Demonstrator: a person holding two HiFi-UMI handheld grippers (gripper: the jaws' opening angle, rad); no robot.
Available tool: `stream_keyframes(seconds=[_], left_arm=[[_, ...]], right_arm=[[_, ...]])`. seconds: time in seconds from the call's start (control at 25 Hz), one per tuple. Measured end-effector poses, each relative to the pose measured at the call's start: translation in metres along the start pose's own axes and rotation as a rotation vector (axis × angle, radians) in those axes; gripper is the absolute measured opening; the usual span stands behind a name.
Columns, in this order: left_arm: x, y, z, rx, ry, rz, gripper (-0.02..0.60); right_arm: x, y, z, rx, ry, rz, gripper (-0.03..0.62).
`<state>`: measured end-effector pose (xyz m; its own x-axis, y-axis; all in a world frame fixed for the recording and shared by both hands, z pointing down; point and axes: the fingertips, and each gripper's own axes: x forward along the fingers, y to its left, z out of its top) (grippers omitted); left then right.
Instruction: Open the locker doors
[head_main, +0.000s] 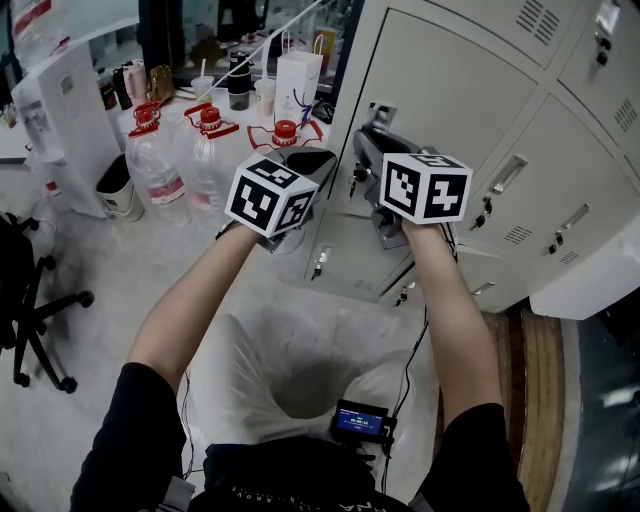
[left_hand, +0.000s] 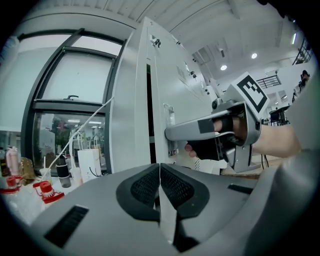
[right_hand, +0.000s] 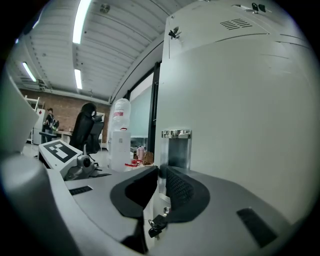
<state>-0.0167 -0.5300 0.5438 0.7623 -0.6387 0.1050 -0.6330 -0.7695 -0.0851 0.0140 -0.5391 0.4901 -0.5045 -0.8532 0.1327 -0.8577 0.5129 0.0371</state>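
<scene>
Nearest, the left gripper (head_main: 316, 156) has its fingers (left_hand: 145, 187) clenched, pad against pad, with nothing between them. It hangs in free air, apart from the lockers. The cabinet's near corner stands ahead of the fingertips and a little to their right.

Just right of those fingers, the right gripper (head_main: 366, 143) is up against the locker door (head_main: 450, 85). Its fingers (right_hand: 182, 192) are released, with a narrow gap between the pads. The left edge of the door's recessed handle plate runs up through that gap, and I cannot make out either pad pressing on it. Directly below the fingertips a key (right_hand: 156, 224) hangs in the door's lock. Directly above them sits the chrome-topped handle (right_hand: 176, 135). The pale door face spreads away to the right of the fingers and looks closed against the cabinet.

Beyond and to the left of both pairs of fingers, clear water bottles (head_main: 152, 160) with red caps stand together on the floor. Past them are a white paper bag (head_main: 298, 78) and a black tumbler (head_main: 239, 85), in front of a dark-framed window. Farthest out, well to the left of the right fingers, a black office chair (right_hand: 87, 127) stands in the open room.
</scene>
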Motion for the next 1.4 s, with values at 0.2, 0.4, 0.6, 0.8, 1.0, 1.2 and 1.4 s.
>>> stream_keyframes(seconds=[0.2,0.4,0.6,0.8,1.0,1.2,1.4], left_arm=[[-0.007,-0.019,-0.006,-0.003,-0.017,-0.088,0.021],[-0.012,-0.055,-0.02,0.019,0.021,-0.211,0.106],[-0.013,-0.079,-0.026,0.079,0.036,-0.249,0.143],[-0.015,-0.108,-0.027,0.089,0.017,-0.358,0.147],[-0.021,-0.146,-0.015,0.18,-0.058,-0.474,0.132],[-0.028,-0.171,-0.013,0.124,-0.053,-0.596,0.115],[-0.03,-0.202,-0.011,0.123,-0.046,-0.684,0.108]], right_arm=[[-0.025,0.011,-0.001,-0.015,0.013,0.046,0.074],[-0.048,0.024,-0.009,-0.006,0.017,0.112,0.074],[-0.075,0.033,-0.013,-0.033,0.026,0.146,0.075],[-0.104,0.038,-0.018,-0.03,0.021,0.194,0.075],[-0.134,0.04,-0.021,-0.051,0.004,0.209,0.075],[-0.162,0.04,-0.025,-0.102,-0.008,0.166,0.078],[-0.193,0.034,-0.029,-0.152,-0.02,0.087,0.078]])
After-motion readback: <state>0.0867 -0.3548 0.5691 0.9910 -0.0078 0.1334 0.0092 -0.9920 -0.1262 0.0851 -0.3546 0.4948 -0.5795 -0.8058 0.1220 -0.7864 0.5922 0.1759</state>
